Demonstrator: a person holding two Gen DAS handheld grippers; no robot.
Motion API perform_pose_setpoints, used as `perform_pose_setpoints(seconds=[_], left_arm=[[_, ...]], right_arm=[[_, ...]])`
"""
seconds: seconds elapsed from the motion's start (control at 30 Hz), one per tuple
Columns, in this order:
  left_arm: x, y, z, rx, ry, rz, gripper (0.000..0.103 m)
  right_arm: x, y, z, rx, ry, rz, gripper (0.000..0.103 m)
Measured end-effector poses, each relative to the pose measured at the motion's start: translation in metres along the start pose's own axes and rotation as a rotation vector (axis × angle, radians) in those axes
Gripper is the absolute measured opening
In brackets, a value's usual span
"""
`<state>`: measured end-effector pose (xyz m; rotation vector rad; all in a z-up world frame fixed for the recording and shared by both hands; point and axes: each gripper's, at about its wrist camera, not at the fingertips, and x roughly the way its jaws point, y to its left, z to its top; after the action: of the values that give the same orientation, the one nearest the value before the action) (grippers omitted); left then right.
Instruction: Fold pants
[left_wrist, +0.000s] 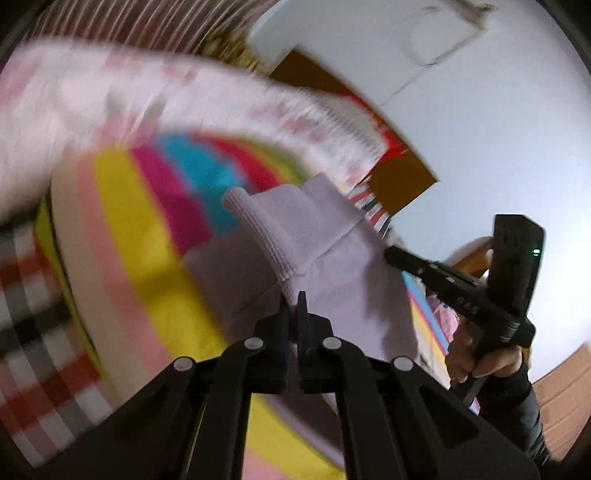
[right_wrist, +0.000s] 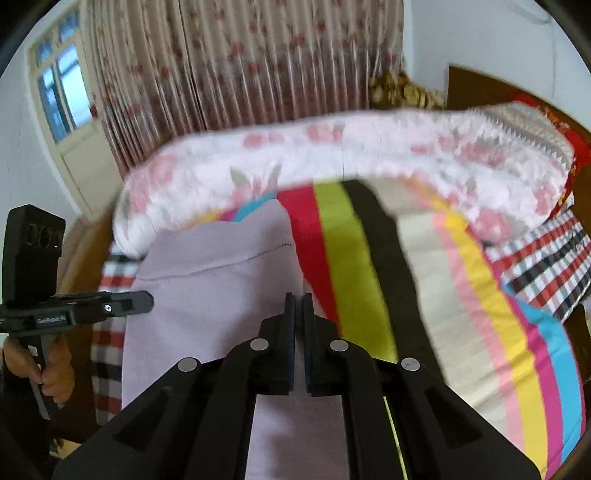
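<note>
In my left wrist view, my left gripper (left_wrist: 294, 314) pinches the lilac pants (left_wrist: 325, 258), lifted above the striped bed sheet (left_wrist: 147, 236), and in my right wrist view my right gripper (right_wrist: 298, 314) clamps their cloth near the sheet's left edge.

We have two wrist fisheyes, both close over the striped bedsheet (right_wrist: 476, 280). Left cam tilts toward the white wall (left_wrist: 498, 129); right cam faces the curtain (right_wrist: 229, 62). Shared: lilac pants (left_wrist: 325, 258), probably the same floral quilt (right_wrist: 369, 155) — it's blurred.
</note>
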<state>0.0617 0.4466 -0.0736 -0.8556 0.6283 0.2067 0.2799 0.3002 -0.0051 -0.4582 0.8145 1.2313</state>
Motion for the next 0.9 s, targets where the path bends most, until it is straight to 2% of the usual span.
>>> perform_pose_setpoints(seconds=[0.03,0.1,0.2,0.3,0.33,0.37,0.4,0.47,0.5,0.53,0.57,0.6,0.63,0.7,0.73,0.77,0.8,0.83,0.9], left_arm=[[0.012,0.015,-0.008,-0.031,0.032,0.017,0.002],[0.023,0.028,-0.016,-0.044,0.036,-0.002,0.002],[0.023,0.034,-0.019,-0.041,0.012,-0.050,0.003],[0.021,0.027,-0.014,0.007,0.007,-0.040,0.003],[0.024,0.024,-0.013,0.020,0.014,-0.026,0.009],[0.027,0.024,-0.012,0.024,0.019,-0.016,0.010],[0.029,0.027,-0.013,0.019,0.022,-0.021,0.015],[0.027,0.028,-0.014,0.001,0.029,-0.042,0.028],[0.023,0.025,-0.015,0.006,0.023,-0.043,0.049],[0.015,0.017,-0.015,0.027,-0.006,0.003,0.089],[0.004,0.007,-0.017,0.063,-0.067,0.081,0.098],[-0.006,-0.004,-0.019,0.116,-0.137,0.120,0.099],[-0.016,-0.018,-0.021,0.184,-0.190,0.120,0.100],[-0.023,-0.034,-0.022,0.238,-0.240,0.100,0.100],[-0.020,-0.039,-0.021,0.248,-0.240,0.079,0.100],[-0.014,-0.040,-0.019,0.248,-0.220,0.067,0.100],[-0.006,-0.040,-0.017,0.240,-0.196,0.067,0.100],[0.003,-0.035,-0.017,0.225,-0.170,0.068,0.100],[0.020,-0.023,-0.018,0.194,-0.116,0.069,0.100]], right_arm=[[0.016,0.002,-0.004,-0.001,0.042,-0.012,0.005],[0.037,0.005,-0.013,-0.012,0.080,-0.045,0.005],[0.039,0.002,-0.019,0.015,0.064,-0.043,0.005],[0.031,0.000,-0.016,0.018,0.047,-0.048,0.005],[0.031,0.001,-0.016,0.014,0.050,-0.053,0.005],[0.034,0.001,-0.015,0.018,0.063,-0.063,0.007],[0.039,0.000,-0.016,0.024,0.079,-0.067,0.014],[0.042,0.001,-0.017,0.020,0.090,-0.060,0.030],[0.039,0.001,-0.017,0.028,0.078,-0.052,0.057],[0.033,0.000,-0.017,0.046,0.060,-0.064,0.076],[0.027,0.001,-0.017,0.054,0.028,-0.079,0.076],[0.019,0.002,-0.017,0.048,-0.014,-0.080,0.072],[0.013,0.007,-0.016,0.023,-0.043,-0.054,0.061],[0.016,0.017,-0.015,-0.013,-0.027,-0.006,0.048],[0.019,0.020,-0.015,-0.021,-0.015,0.023,0.041],[0.025,0.022,-0.016,-0.026,0.012,0.069,0.041],[0.034,0.022,-0.019,-0.029,0.043,0.079,0.039],[0.044,0.017,-0.022,-0.025,0.076,0.052,0.023],[0.050,0.001,-0.024,0.019,0.070,0.051,0.013]])
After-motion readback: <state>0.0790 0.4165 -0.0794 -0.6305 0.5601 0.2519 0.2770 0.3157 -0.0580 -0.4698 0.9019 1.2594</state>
